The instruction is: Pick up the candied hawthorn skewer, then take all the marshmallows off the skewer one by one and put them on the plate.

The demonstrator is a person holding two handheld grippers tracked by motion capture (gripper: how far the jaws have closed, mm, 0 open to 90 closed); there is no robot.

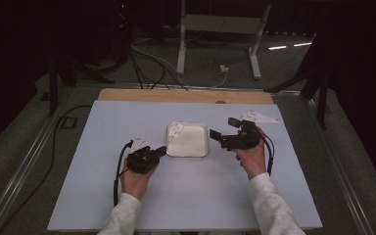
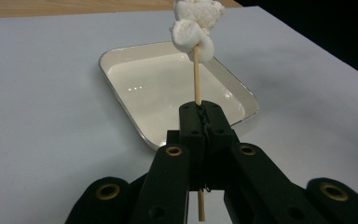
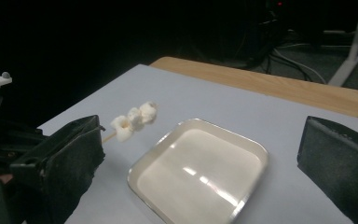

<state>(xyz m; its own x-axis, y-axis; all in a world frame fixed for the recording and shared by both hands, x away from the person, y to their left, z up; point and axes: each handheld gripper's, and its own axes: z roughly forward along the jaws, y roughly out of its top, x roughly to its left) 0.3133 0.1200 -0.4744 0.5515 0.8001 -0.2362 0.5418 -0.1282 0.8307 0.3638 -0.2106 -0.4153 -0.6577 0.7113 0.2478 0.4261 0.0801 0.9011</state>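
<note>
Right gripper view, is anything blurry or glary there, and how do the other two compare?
Right gripper view: tray shows glare streaks, near jaws soft, background black. Left gripper view: marshmallows slightly soft, small highlights on the tray. High view: dim, dark surroundings.

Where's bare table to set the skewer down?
Bare sheet: the wide strip behind the tray toward the wooden edge, and the near stretch between the forearms. The empty tray also works. Crowded: beside the tray, left tool holding the marshmallow skewer, right tool open.

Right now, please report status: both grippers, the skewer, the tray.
Left gripper shut on skewer, marshmallows over tray. Right gripper open, empty, right of tray. Tray empty. Nothing in the way.
</note>
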